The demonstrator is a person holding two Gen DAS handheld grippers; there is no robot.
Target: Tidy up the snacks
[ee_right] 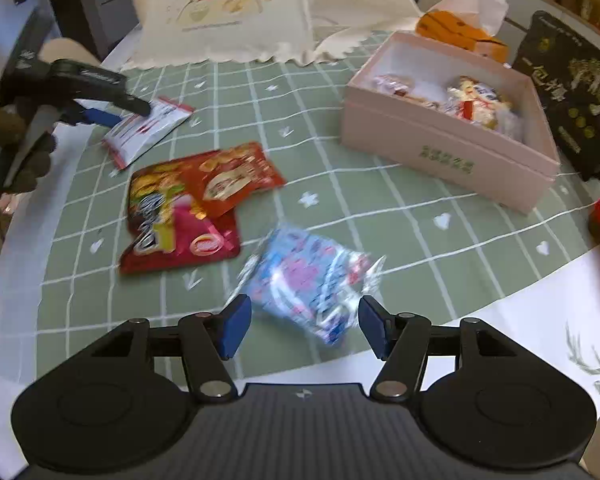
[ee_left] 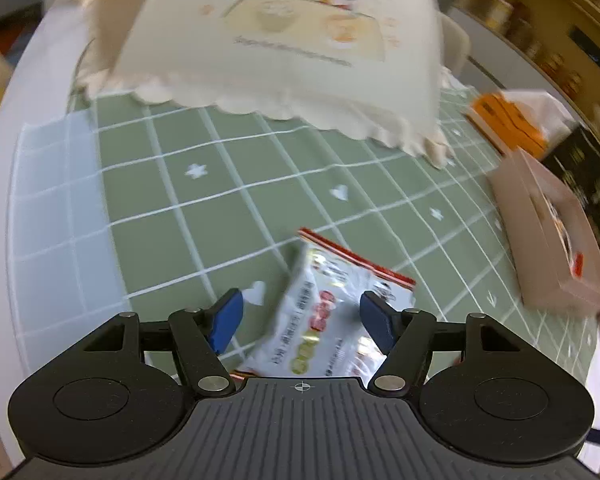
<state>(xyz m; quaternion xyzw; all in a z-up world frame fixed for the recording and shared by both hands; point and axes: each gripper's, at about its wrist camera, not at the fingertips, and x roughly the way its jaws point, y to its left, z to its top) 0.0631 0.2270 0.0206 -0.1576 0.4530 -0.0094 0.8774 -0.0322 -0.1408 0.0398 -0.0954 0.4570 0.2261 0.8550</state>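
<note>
The risk sits closest in: the left hand-held gripper [ee_left: 302, 322] hangs over the white snack packet [ee_left: 332, 320] with its jaws spread wide and nothing pinched between the blue pads [ee_left: 226, 320]. The packet lies flat on the table [ee_left: 228, 184], angled across the gap, so a close from here could catch only a crinkled edge or push the slick film aside — my guess is the packet would slide rather than lift. The right hand-held gripper [ee_right: 304, 330] stands about half open over the blue snack packet [ee_right: 304, 284]; the pads flank its near end, but blur hides whether they touch it, so I judge it open and empty. That packet is puffed, and could squirt out of a hasty squeeze.

Just beyond the right hand-held gripper, to its left, lie two red snack packets [ee_right: 188, 208], overlapping. Farther off, to its right, stands the pink box [ee_right: 448, 152], already holding a few wrapped snacks — likely the destination. A black bag [ee_right: 568, 92] leans behind it, an orange tissue box [ee_right: 460, 32] past that, and a cream cloth cover [ee_right: 236, 12] at the far edge.
</note>
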